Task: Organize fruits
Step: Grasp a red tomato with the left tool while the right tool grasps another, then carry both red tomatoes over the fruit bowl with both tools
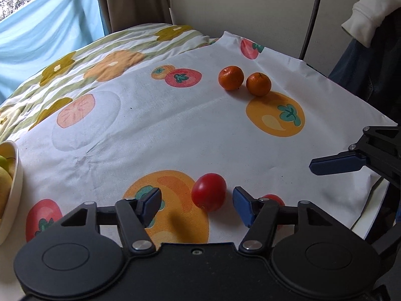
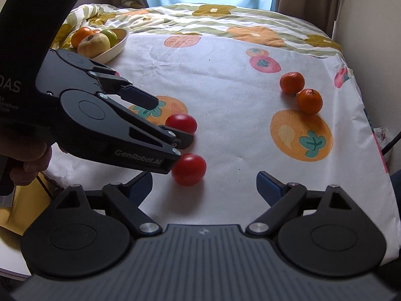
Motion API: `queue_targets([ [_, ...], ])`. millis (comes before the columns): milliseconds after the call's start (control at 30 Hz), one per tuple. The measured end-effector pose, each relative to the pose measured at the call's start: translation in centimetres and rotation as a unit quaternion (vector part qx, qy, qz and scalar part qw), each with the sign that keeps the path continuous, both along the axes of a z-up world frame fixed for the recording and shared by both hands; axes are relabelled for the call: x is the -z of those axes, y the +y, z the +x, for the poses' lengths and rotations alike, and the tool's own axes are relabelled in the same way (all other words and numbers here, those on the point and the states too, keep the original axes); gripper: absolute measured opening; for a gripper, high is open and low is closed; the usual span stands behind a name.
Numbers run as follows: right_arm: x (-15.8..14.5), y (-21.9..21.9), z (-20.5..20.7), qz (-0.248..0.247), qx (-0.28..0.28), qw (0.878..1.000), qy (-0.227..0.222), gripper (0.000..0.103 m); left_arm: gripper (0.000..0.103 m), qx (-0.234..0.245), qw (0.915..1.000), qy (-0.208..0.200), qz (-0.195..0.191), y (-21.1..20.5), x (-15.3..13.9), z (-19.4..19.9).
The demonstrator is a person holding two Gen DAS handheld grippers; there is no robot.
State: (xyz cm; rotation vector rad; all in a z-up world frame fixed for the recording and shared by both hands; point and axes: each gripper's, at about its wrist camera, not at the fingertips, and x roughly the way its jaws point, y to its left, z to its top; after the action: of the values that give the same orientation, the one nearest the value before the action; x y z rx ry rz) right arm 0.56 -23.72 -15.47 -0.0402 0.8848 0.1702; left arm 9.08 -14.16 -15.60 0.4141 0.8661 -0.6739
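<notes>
A red tomato (image 1: 208, 192) lies on the fruit-print cloth between the blue pads of my left gripper (image 1: 196, 203), which is open, with a gap on each side of it. A second tomato (image 1: 274, 198) peeks out behind the right-hand pad. In the right wrist view the left gripper (image 2: 171, 120) straddles the farther tomato (image 2: 181, 123). The nearer tomato (image 2: 189, 169) sits just ahead of my right gripper (image 2: 205, 188), which is open and holds nothing. Two tangerines (image 2: 292, 82) (image 2: 309, 101) touch each other at the far right.
A cream bowl (image 2: 117, 45) with an apple, an orange and a green fruit stands at the far left, its rim (image 1: 15, 175) also at the left wrist view's edge. The cloth's right edge (image 2: 363, 115) drops off near the wall. A person's hand (image 2: 25, 160) holds the left gripper.
</notes>
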Motion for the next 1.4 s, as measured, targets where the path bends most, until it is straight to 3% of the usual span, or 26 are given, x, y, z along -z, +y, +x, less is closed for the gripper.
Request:
queue_targets([
  [167, 0.2, 0.5, 0.3, -0.003, -0.011, 1.000, 0.004, 0.093, 0.040, 0.008, 0.9999, 0.007, 0.002, -0.6, 0.3, 0.1],
  [333, 0.5, 0.5, 0.7, 0.001, -0.010, 1.000, 0.014, 0.082, 0.034, 0.013, 0.9998, -0.007, 0.010, -0.7, 0.4, -0.2],
  [500, 1.0, 0.6, 1.1, 0.004, -0.015, 1.000, 0.020, 0.072, 0.034, 0.002, 0.9999, -0.008, 0.011, -0.1, 0.4, -0.3],
  [867, 1.1, 0.7, 1.4, 0.002, -0.016, 1.000, 0.015, 0.063, 0.034, -0.048, 0.9985, -0.016, 0.022, 2.1, 0.3, 0.0],
  [1000, 0.9, 0.7, 1.7, 0.007, -0.023, 1.000, 0.016, 0.048, 0.034, -0.071, 0.9971, -0.018, 0.021, 3.0, -0.1, -0.2],
  [1400, -1.5, 1.4, 2.5, 0.000, -0.035, 0.999, -0.004, 0.048, 0.034, -0.134, 0.9905, -0.030, -0.004, 5.6, -3.0, -1.1],
])
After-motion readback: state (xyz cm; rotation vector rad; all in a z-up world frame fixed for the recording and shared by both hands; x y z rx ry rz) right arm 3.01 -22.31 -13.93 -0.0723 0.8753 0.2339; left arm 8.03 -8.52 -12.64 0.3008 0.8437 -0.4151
